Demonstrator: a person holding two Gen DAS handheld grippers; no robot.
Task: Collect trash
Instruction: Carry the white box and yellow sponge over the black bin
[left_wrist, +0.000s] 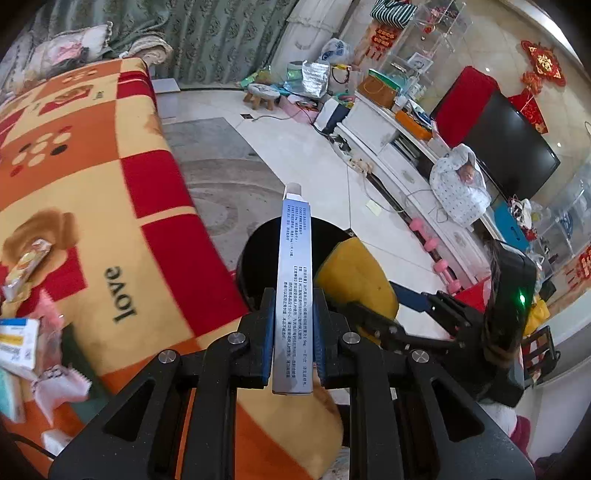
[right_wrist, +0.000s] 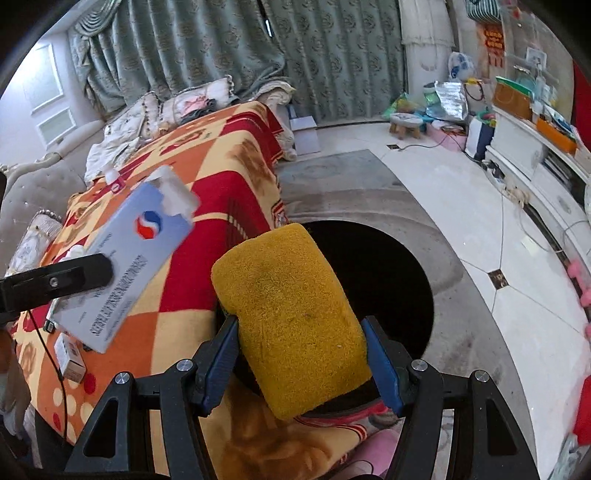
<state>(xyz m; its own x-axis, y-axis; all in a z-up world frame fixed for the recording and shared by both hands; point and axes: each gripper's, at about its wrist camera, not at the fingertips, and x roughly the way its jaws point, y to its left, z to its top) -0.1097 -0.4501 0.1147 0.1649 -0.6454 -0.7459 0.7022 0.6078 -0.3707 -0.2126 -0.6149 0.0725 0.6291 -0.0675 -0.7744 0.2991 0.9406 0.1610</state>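
Note:
My left gripper is shut on a flat blue-grey medicine box, held edge-up above the black trash bin. The same box shows in the right wrist view, pinched by the left gripper's fingers, over the blanket's edge. My right gripper is shut on a yellow sponge and holds it over the rim of the black bin. The sponge and right gripper also show in the left wrist view, just right of the box.
A table under a red, orange and yellow blanket stands left of the bin, with small boxes and wrappers on its near end. A white TV cabinet and pink dumbbells lie at the right, beyond tiled floor.

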